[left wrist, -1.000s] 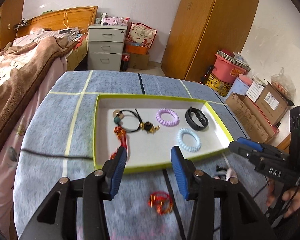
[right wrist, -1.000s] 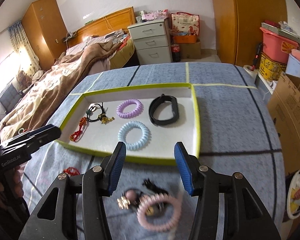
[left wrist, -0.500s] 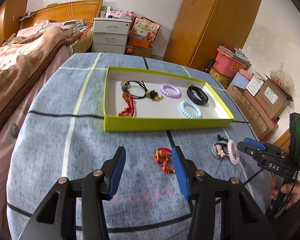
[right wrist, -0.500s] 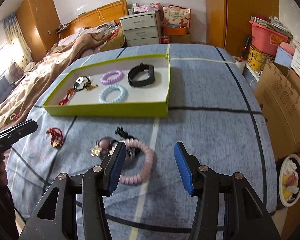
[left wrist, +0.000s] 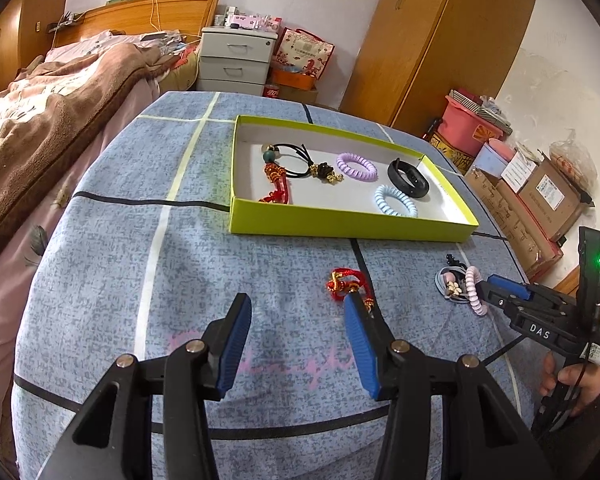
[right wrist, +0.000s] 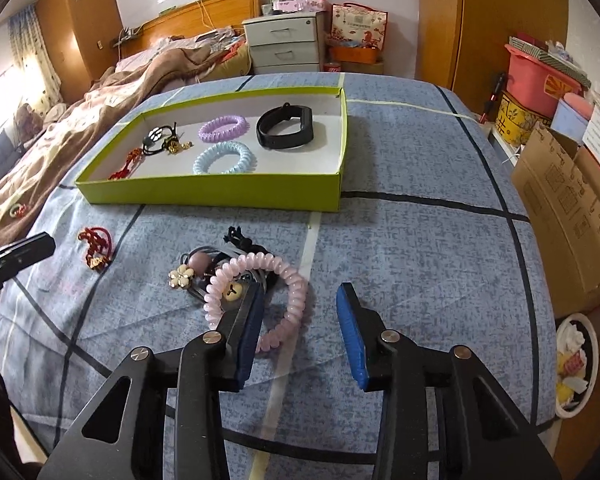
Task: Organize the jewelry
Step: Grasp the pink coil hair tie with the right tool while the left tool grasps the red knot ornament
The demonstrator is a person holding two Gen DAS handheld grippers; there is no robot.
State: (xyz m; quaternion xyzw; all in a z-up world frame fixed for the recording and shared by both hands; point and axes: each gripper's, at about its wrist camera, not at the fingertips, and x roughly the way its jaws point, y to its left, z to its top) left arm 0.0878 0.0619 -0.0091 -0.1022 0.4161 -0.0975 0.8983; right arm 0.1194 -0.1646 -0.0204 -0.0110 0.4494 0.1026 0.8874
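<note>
A green-rimmed tray point(left wrist: 340, 230) point(right wrist: 220, 194) on the blue cloth holds a purple coil tie point(left wrist: 357, 166), a light blue coil tie point(left wrist: 395, 200), a black band point(left wrist: 408, 178), a black beaded tie and a red knot cord. On the cloth in front lie a red knot bracelet point(left wrist: 346, 284) point(right wrist: 96, 246) and a pile with a pink coil tie point(right wrist: 260, 292) point(left wrist: 474, 290) and flower tie point(right wrist: 182, 276). My left gripper point(left wrist: 296, 312) is open, its right finger just before the red bracelet. My right gripper point(right wrist: 300, 304) is open, its left finger over the pink coil.
A bed with a brown blanket point(left wrist: 40, 120) runs along the table's left side. Cardboard boxes point(left wrist: 540, 200) and a pink bin point(right wrist: 540, 80) stand on the right. A white drawer unit point(left wrist: 236, 60) and wardrobe stand behind. A bowl point(right wrist: 576, 364) sits on the floor.
Both grippers have pulled back from over the tray toward the near table edge. The loose bracelet and the hair tie pile have come into view in front of them. Both stay open.
</note>
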